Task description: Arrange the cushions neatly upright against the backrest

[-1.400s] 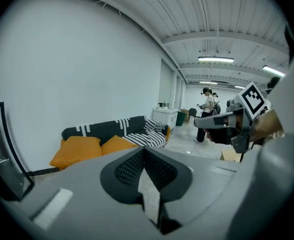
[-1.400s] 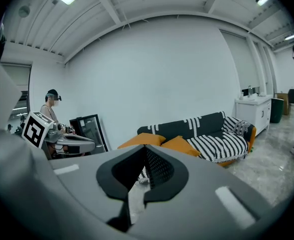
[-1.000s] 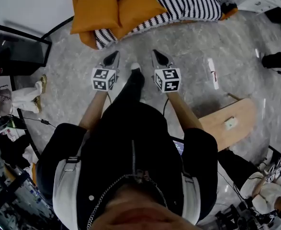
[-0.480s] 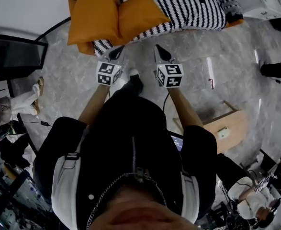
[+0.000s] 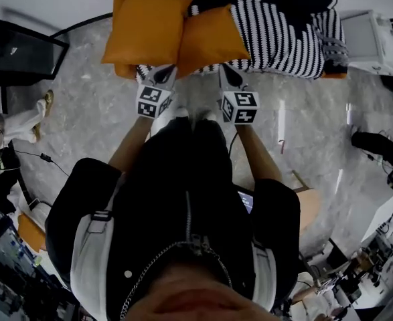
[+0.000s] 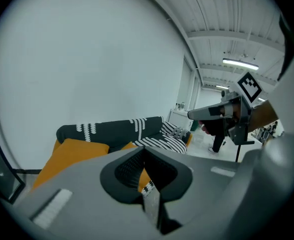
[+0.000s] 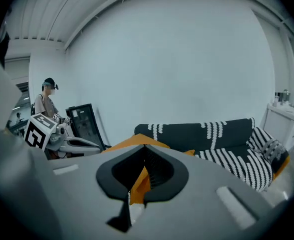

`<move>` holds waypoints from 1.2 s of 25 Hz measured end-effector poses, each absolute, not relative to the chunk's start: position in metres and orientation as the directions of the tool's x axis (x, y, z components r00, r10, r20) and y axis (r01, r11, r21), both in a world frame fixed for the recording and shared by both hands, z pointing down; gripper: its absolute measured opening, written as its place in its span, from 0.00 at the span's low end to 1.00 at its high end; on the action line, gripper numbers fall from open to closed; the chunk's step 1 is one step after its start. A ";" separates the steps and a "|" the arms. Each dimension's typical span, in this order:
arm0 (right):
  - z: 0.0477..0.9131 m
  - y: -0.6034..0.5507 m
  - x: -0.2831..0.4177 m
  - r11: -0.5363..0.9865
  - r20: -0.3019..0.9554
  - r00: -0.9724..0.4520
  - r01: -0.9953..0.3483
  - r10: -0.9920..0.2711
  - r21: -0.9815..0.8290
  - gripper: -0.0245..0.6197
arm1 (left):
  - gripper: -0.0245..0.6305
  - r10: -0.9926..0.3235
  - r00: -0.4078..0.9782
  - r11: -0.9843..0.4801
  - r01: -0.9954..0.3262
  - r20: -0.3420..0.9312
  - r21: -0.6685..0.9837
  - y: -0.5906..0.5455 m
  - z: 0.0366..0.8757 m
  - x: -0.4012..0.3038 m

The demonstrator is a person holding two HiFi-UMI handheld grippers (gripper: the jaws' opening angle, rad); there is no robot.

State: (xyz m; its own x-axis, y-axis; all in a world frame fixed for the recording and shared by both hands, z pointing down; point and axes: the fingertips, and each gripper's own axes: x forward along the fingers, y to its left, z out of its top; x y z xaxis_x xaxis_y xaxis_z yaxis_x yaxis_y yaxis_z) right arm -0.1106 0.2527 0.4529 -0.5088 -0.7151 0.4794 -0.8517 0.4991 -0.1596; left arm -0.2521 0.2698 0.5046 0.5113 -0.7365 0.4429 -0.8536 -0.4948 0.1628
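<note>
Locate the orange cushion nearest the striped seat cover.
Head view, top centre: that orange cushion lies between the larger orange cushion at left and the striped seat cover at right.

Head view: dim, flat indoor light with no hard shadows. The polished stone floor [image 5: 89, 119] showed pale glare streaks right of centre. Dark clothing sank to near black, and the bottom edge was smeared.

Gripper views: heavy fisheye bending, with black vignette at the corners. The ceiling strip light [image 6: 240, 62] burned out bright and the white wall [image 7: 177, 59] was evenly lit. The grey bodies of the left hand-held gripper [image 6: 143, 148] and right hand-held gripper [image 7: 144, 146] were soft, while the sofa [image 6: 111, 129] beyond was sharper.
</note>
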 end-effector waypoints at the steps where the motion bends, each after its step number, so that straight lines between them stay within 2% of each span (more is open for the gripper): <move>1: 0.453 0.243 -0.119 0.517 0.481 -0.522 -0.842 -0.705 -0.156 0.04 | 0.05 -0.745 0.501 -0.479 -0.861 0.440 0.168 0.265 0.506 -0.259; 16: 0.466 0.079 -0.227 0.799 0.486 -0.758 -0.574 -0.436 -0.179 0.04 | 0.05 -0.874 0.187 -0.105 -0.974 0.449 0.201 0.160 0.525 -0.339; 24: 0.473 -0.020 -0.256 0.900 0.509 -0.828 -0.383 -0.235 -0.208 0.04 | 0.05 -0.867 -0.027 0.144 -0.969 0.497 0.199 0.101 0.530 -0.358; 30: 0.492 -0.069 -0.265 0.913 0.513 -0.844 -0.320 -0.155 -0.252 0.04 | 0.05 -0.837 -0.119 0.243 -0.955 0.535 0.167 0.088 0.540 -0.360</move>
